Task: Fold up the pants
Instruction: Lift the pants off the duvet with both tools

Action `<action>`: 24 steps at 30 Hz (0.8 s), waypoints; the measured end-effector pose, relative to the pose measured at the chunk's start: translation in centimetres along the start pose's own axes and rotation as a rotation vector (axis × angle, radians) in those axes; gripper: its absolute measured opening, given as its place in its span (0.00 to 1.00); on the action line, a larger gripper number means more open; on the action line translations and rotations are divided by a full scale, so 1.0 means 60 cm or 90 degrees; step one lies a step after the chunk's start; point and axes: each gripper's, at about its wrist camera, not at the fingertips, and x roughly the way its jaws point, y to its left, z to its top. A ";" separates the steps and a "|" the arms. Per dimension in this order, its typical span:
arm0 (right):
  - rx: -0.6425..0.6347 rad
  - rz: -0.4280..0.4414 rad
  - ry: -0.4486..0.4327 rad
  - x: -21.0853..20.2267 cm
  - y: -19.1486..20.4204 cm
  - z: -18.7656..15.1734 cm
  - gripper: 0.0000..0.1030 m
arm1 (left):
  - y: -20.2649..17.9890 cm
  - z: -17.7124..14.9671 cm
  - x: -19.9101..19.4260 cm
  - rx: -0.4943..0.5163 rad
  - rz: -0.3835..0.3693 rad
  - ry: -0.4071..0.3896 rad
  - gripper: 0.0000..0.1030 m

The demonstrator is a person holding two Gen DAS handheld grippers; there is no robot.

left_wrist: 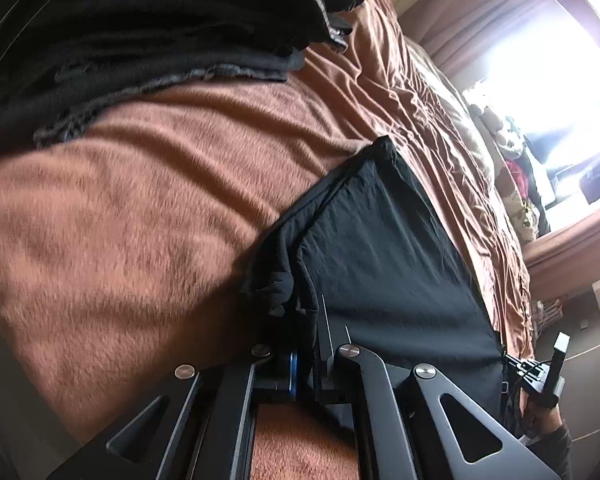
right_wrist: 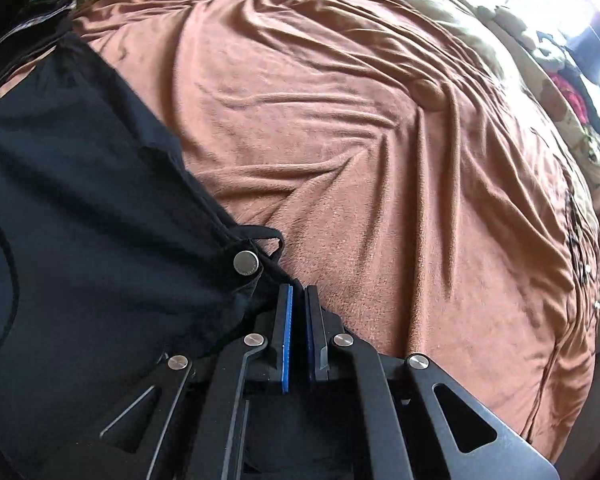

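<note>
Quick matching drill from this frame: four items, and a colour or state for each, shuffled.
1. pants
2. blanket
3. snap button
4. right gripper

A. silver
B. shut on the pants' edge
C. brown, wrinkled
D. black, lying on the bed

Pairs: 1-D, 2-C, 3-A, 4-B

blown-out window (left_wrist: 548, 80) glare upper right, dim shadowed left, fisheye-warped edges, slight blur
</note>
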 end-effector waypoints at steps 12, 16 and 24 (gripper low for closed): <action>0.138 0.024 -0.032 -0.070 -0.015 -0.020 0.08 | 0.016 0.022 -0.016 -0.036 -0.043 -0.012 0.05; 0.194 0.054 -0.044 -0.108 -0.015 -0.048 0.08 | 0.008 0.023 -0.016 -0.029 -0.039 -0.007 0.05; 0.282 0.140 -0.047 -0.158 0.004 -0.116 0.08 | 0.001 0.009 -0.004 -0.024 -0.040 0.011 0.19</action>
